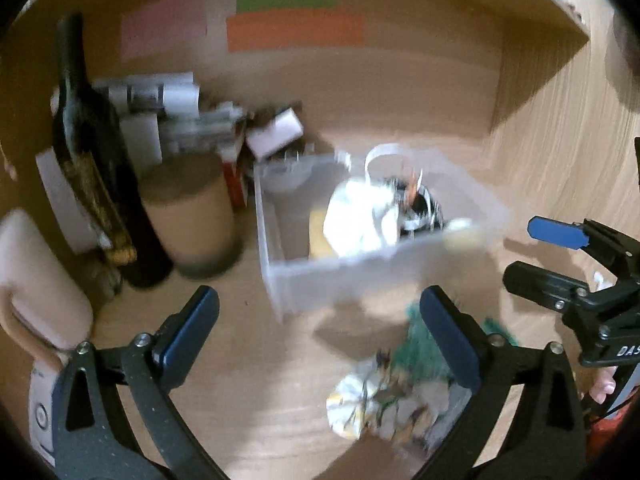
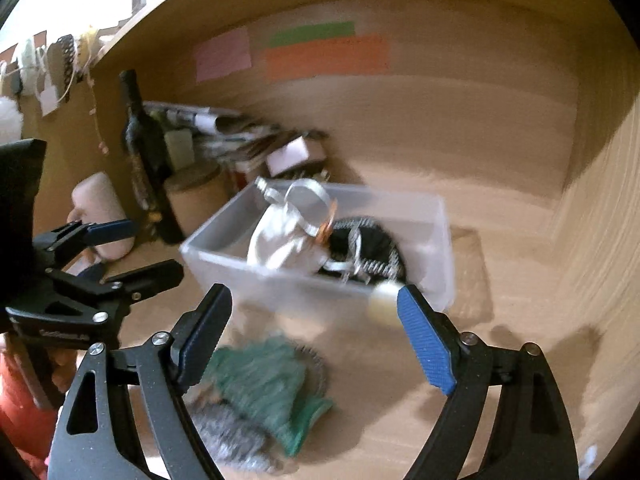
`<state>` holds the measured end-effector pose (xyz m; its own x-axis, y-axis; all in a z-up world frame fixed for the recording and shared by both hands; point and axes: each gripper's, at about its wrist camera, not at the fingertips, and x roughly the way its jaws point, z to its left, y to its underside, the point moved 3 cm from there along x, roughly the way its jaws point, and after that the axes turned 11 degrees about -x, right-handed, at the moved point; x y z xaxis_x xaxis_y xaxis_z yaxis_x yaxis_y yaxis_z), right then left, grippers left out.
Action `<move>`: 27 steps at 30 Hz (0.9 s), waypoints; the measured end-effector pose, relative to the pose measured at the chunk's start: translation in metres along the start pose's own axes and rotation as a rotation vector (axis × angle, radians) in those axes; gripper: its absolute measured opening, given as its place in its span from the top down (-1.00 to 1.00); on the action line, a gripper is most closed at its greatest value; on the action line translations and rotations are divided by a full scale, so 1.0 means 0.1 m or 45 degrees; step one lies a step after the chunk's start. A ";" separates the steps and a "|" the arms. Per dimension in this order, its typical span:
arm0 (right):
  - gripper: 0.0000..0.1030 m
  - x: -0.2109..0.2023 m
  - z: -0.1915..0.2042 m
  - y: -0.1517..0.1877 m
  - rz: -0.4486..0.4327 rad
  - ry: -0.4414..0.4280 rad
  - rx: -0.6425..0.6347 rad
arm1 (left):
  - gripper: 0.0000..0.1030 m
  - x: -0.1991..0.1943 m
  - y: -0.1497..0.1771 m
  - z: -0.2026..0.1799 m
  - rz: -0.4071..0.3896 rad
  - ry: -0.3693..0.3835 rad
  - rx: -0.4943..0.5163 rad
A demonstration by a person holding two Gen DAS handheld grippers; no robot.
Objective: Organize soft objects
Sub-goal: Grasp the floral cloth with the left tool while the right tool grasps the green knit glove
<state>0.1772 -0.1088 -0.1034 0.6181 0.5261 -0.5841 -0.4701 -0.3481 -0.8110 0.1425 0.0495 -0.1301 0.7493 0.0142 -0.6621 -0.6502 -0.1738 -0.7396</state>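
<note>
- Translucent plastic bin [image 1: 384,280] stands on the wooden desk [image 1: 248,400], at about 12 o'clock from both grippers; I read it as the collecting container for the soft objects.
- Bin contents: a white cloth pouch [image 1: 360,220] with a looped ribbon handle sits mid-bin; a black-and-white corded item [image 2: 368,248] lies against it at its 3 o'clock; something yellow [image 1: 318,236] shows beneath the pouch, too blurred to identify.
- A small pale soft piece [image 2: 382,300] appears at the bin's near wall; blur prevents my telling whether it rests on the rim or is outside it.
- Left gripper [image 1: 320,344]: jaws spread wide, nothing between them.
- Right gripper [image 2: 316,344]: jaws likewise spread and empty.
- Still outside the bin, on the desk: a green knitted item [image 2: 264,384], lying just below the right gripper at 6 o'clock, a grey woolly item [image 2: 228,432] touching it at 7 o'clock, and a floral cloth bundle [image 1: 368,404] near the left gripper's right finger.
- Step in hand, by my judgement: between placements, with both grippers free to fetch.
- Next move calls for lowering one gripper over a loose item, closing on a bunched fold, then carrying it over the bin's rim.
- Bystanders at 9 to 10 o'clock: a dark bottle [image 1: 96,168] and a cardboard tube [image 1: 192,224].
</note>
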 end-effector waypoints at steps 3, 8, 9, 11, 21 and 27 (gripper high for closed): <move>-0.61 0.06 0.08 0.15 0.041 -0.037 0.022 | -0.98 0.13 0.22 0.08 0.101 -0.013 -0.012; -0.61 0.22 0.19 0.35 0.135 -0.103 0.040 | -0.98 0.29 0.45 0.18 0.207 -0.030 -0.026; -0.60 0.24 0.21 0.39 0.149 -0.114 0.044 | -0.98 0.30 0.48 0.19 0.220 -0.029 -0.029; -0.60 0.29 0.25 0.47 0.183 -0.140 0.054 | -0.88 0.33 0.53 0.20 0.250 -0.024 -0.023; 0.01 0.39 0.32 0.60 0.244 -0.144 0.063 | -0.14 0.41 0.63 0.19 0.331 0.009 -0.007; 0.48 0.40 0.28 0.59 0.237 -0.117 0.074 | 0.45 0.42 0.62 0.19 0.314 0.008 0.000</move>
<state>0.1562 -0.0865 -0.1740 0.4586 0.5264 -0.7159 -0.6078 -0.4019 -0.6849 0.1308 0.0582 -0.2060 0.5684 -0.0349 -0.8220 -0.8137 -0.1714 -0.5554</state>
